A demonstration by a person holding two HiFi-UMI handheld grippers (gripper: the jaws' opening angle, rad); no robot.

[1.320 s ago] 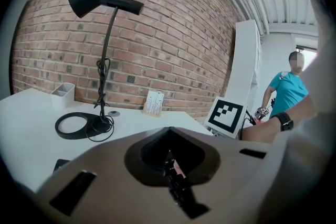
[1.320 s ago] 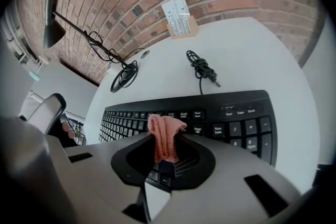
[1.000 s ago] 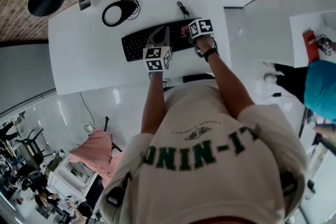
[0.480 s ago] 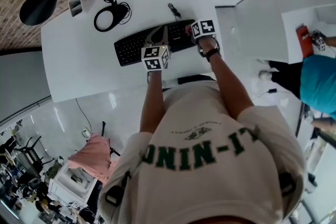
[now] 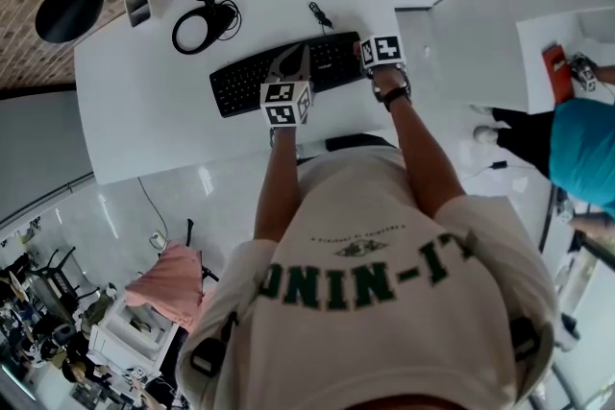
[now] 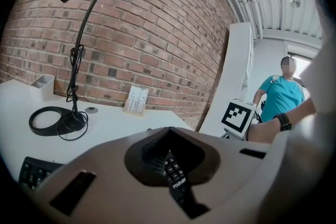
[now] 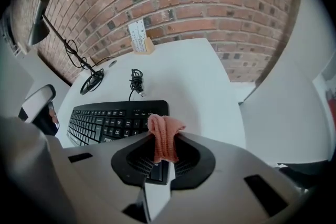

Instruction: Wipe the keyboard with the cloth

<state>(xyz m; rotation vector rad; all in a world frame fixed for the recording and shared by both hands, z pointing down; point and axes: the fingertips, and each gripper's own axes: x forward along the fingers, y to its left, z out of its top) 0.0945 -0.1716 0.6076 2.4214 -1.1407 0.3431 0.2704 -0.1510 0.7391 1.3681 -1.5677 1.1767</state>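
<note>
Cloth, pink and knitted, sits pinched in the right gripper's closed jaws by the keyboard's 3 o'clock end. Soft and light, it will likely flop and drag over keys; holding the bunched fold suits. Left gripper, jaws drawn together on nothing, hangs over the keyboard's middle.

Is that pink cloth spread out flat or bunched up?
Bunched up: the cloth is pinched into a folded wad between the right tool's jaws, near the keyboard.
</note>
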